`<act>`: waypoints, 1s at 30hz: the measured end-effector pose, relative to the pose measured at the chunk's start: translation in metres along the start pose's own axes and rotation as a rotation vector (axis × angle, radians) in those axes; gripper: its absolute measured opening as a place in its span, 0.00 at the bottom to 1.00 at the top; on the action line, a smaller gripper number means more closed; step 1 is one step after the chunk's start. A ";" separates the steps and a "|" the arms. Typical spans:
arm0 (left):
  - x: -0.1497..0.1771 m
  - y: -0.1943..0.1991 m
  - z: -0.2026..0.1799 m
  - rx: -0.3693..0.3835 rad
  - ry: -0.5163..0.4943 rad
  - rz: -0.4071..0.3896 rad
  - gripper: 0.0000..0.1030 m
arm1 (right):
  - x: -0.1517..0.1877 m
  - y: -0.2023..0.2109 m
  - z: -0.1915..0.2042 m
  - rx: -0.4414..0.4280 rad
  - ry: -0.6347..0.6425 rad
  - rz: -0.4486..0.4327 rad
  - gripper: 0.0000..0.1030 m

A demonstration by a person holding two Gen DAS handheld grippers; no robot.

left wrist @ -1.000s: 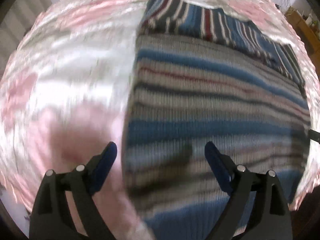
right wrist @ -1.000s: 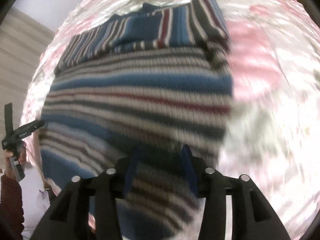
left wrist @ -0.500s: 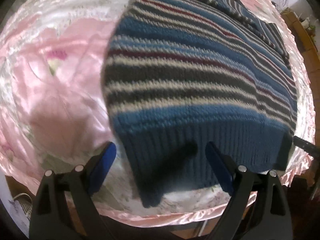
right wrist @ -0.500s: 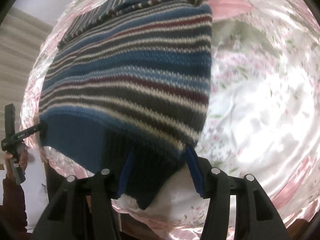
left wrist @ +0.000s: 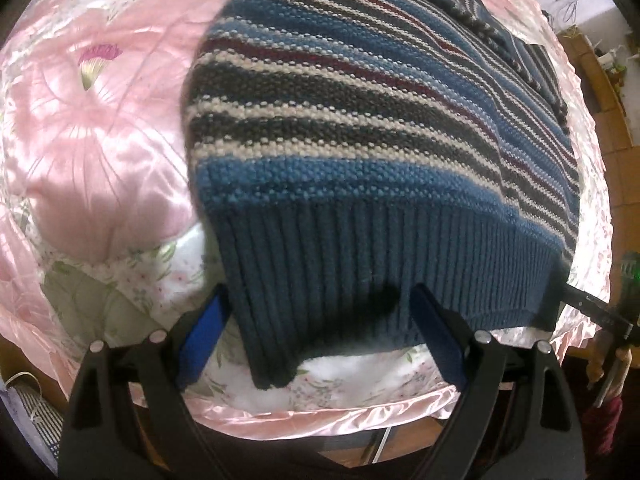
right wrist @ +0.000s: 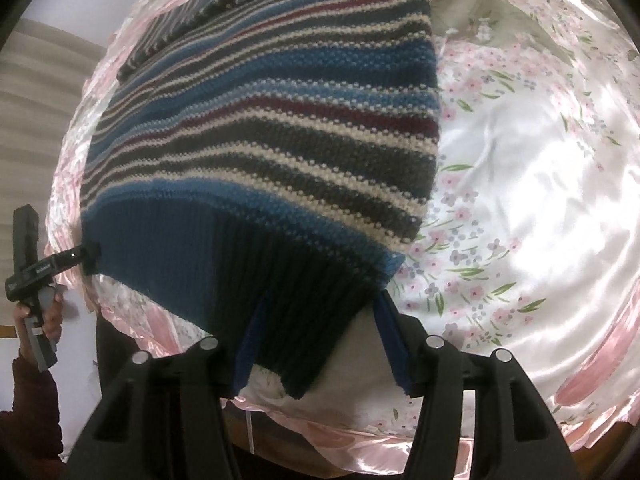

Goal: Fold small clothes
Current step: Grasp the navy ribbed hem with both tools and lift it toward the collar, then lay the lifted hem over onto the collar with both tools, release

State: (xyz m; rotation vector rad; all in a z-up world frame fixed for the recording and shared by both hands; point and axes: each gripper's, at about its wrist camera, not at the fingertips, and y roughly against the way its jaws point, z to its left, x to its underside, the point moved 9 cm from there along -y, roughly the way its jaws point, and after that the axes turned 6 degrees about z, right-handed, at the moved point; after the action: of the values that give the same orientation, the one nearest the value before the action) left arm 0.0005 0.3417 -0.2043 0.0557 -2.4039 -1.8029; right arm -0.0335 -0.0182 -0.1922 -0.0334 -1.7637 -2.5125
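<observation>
A knitted sweater (left wrist: 360, 120) with blue, grey, white and dark red stripes lies flat on a pink floral satin cover (left wrist: 100, 120). Its dark blue ribbed hem (left wrist: 360, 272) faces me. My left gripper (left wrist: 320, 320) is open, with the hem's left corner between its blue-padded fingers. My right gripper (right wrist: 320, 320) is open less wide, and the hem's right corner (right wrist: 304, 320) fills its gap. Each gripper shows in the other's view at the opposite hem corner: the right gripper (left wrist: 560, 292), and the left gripper (right wrist: 90, 260) held by a hand (right wrist: 48, 316).
A finely striped folded part (right wrist: 180, 28) lies across the sweater's far end. The satin cover (right wrist: 520, 160) spreads wide on both sides, and its near edge (left wrist: 320, 420) drops off just below the grippers. Wooden furniture (left wrist: 600, 80) stands at the right.
Both grippers have drawn back from over the sweater's body to its near hem. The ribbed hem and the cover's front edge have come into view. The right gripper's gap is slightly wider.
</observation>
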 end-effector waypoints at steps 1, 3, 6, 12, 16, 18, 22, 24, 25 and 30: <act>-0.001 0.000 0.001 0.001 0.001 0.000 0.86 | 0.000 -0.001 0.000 0.000 0.002 0.001 0.55; -0.002 -0.002 0.001 -0.004 -0.002 0.002 0.86 | 0.002 -0.003 0.002 0.005 0.011 0.007 0.55; -0.009 -0.008 -0.004 -0.010 -0.003 0.001 0.86 | 0.005 -0.008 0.006 0.006 0.024 0.020 0.55; -0.010 -0.006 0.002 -0.022 0.039 -0.012 0.70 | 0.007 -0.014 0.017 0.028 0.075 0.012 0.51; -0.009 0.000 0.007 -0.010 0.062 -0.011 0.52 | 0.007 -0.013 0.019 0.028 0.086 0.001 0.41; -0.009 0.002 0.007 -0.021 0.064 -0.011 0.40 | 0.006 -0.010 0.022 0.012 0.092 -0.003 0.36; -0.010 0.004 -0.002 0.003 0.061 -0.012 0.16 | 0.004 -0.006 0.027 -0.011 0.109 -0.014 0.19; -0.013 0.008 -0.005 0.015 0.068 -0.026 0.10 | 0.002 0.000 0.030 -0.037 0.114 -0.025 0.15; -0.014 0.011 -0.007 0.037 0.077 -0.030 0.09 | 0.000 0.003 0.032 -0.051 0.113 -0.031 0.14; -0.026 0.028 -0.013 0.102 0.086 -0.070 0.09 | -0.012 0.024 0.038 -0.168 0.086 -0.072 0.11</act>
State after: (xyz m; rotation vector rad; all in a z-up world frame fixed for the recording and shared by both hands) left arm 0.0291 0.3405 -0.1758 0.2259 -2.4599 -1.6682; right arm -0.0207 0.0095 -0.1572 0.1300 -1.5464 -2.6623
